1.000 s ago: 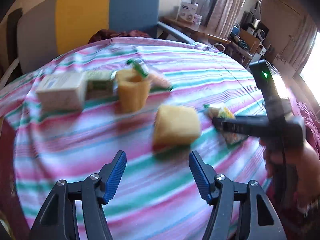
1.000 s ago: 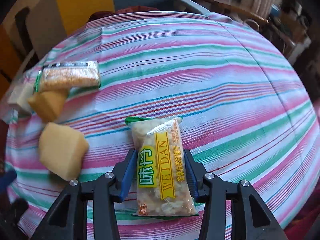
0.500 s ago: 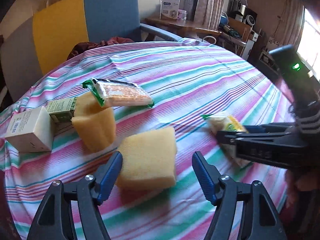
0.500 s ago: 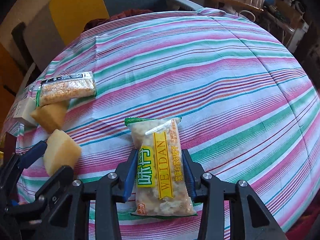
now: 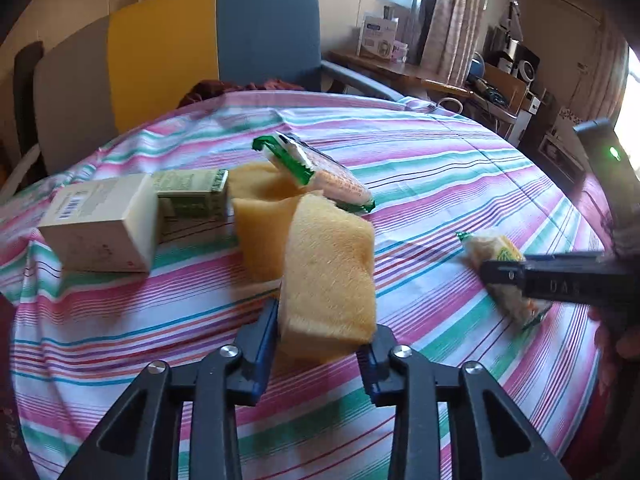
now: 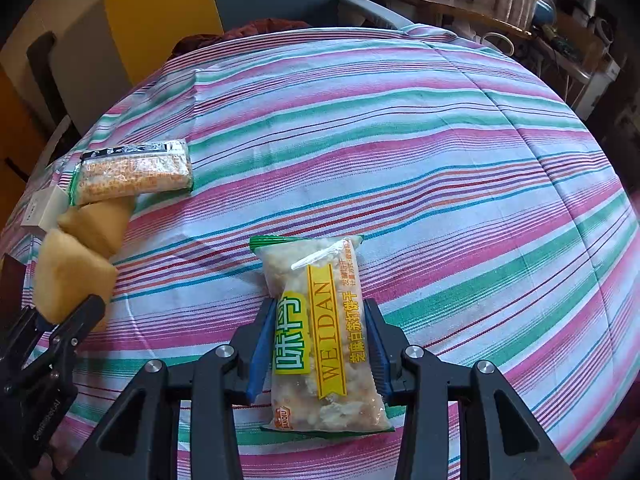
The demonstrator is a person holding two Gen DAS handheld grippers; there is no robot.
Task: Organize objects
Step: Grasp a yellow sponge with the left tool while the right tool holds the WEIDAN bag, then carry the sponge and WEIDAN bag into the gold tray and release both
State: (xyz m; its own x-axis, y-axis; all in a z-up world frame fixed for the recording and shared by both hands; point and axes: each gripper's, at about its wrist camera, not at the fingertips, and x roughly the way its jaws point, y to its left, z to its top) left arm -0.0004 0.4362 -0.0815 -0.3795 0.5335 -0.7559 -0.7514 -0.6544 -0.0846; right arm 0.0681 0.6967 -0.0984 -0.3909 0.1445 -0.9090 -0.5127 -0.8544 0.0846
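Observation:
My left gripper is shut on a yellow sponge, which stands tilted up off the striped tablecloth; it also shows in the right wrist view. My right gripper is shut on a WEIDAN snack packet that lies on the cloth; the packet shows at right in the left wrist view. A second yellow sponge stands behind the held one. An orange snack packet leans on it, and shows flat in the right wrist view.
A white box and a green carton lie at the left of the cloth. A yellow and blue chair stands behind the round table. A cluttered desk is at the back right.
My left gripper moved forward over the near sponge and closed on it, tipping it up. My right gripper stayed shut on the WEIDAN packet.

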